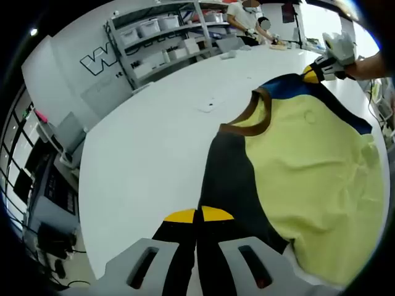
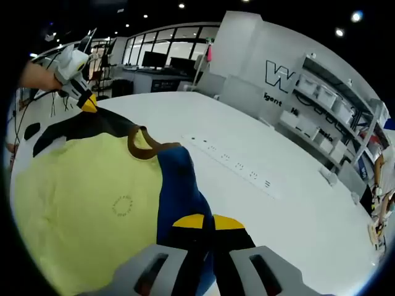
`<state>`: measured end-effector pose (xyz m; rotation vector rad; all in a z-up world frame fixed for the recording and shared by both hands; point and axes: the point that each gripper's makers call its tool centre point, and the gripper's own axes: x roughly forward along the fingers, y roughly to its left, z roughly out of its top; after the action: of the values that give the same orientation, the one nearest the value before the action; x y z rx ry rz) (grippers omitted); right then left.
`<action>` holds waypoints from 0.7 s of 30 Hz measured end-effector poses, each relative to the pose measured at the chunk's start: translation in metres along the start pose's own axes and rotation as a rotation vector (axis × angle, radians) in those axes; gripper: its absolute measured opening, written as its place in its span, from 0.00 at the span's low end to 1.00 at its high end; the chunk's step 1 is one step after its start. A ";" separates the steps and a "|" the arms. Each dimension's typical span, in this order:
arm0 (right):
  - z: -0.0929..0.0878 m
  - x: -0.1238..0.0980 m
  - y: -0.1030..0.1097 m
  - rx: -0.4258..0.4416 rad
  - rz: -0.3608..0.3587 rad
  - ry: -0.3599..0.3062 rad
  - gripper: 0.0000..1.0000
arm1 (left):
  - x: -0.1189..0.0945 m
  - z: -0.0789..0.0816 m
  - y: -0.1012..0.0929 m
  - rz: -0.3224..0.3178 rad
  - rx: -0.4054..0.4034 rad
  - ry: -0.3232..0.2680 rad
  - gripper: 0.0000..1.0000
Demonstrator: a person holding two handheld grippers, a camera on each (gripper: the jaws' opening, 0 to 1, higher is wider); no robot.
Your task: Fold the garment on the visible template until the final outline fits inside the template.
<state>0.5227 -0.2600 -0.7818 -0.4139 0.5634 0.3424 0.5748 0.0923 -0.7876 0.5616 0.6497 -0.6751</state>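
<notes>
A shirt with a yellow body (image 1: 308,160), a brown collar (image 1: 253,120), one black sleeve side (image 1: 228,179) and one blue sleeve side (image 1: 290,86) lies spread on the white table (image 1: 148,154). My left gripper (image 1: 197,214) is shut on the black shoulder edge, its yellow tips pressed together. In the right gripper view, my right gripper (image 2: 208,221) is shut on the blue sleeve side (image 2: 179,185). Each gripper also appears across the shirt in the other's view: the right gripper (image 1: 313,75) held by a hand, and the left gripper (image 2: 86,103).
A white power strip (image 2: 228,161) lies on the table beyond the collar. Shelves with storage bins (image 1: 160,37) stand behind the table, and a person (image 1: 244,15) works at a far bench. The table's edge (image 1: 86,203) runs close on the left.
</notes>
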 end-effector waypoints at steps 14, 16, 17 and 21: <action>-0.019 -0.001 0.007 0.030 0.029 0.067 0.06 | 0.005 -0.003 -0.014 0.006 -0.033 0.005 0.12; -0.022 -0.006 0.011 0.017 0.036 0.070 0.08 | 0.003 -0.004 -0.020 -0.001 -0.043 0.002 0.13; -0.025 -0.009 0.014 0.008 0.041 0.070 0.09 | 0.002 -0.004 -0.022 -0.001 -0.042 -0.003 0.14; -0.031 -0.021 0.018 0.006 0.051 0.076 0.14 | -0.003 -0.008 -0.034 -0.028 -0.067 -0.002 0.20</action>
<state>0.4849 -0.2625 -0.7989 -0.4089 0.6496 0.3751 0.5457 0.0766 -0.7999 0.4904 0.6769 -0.6779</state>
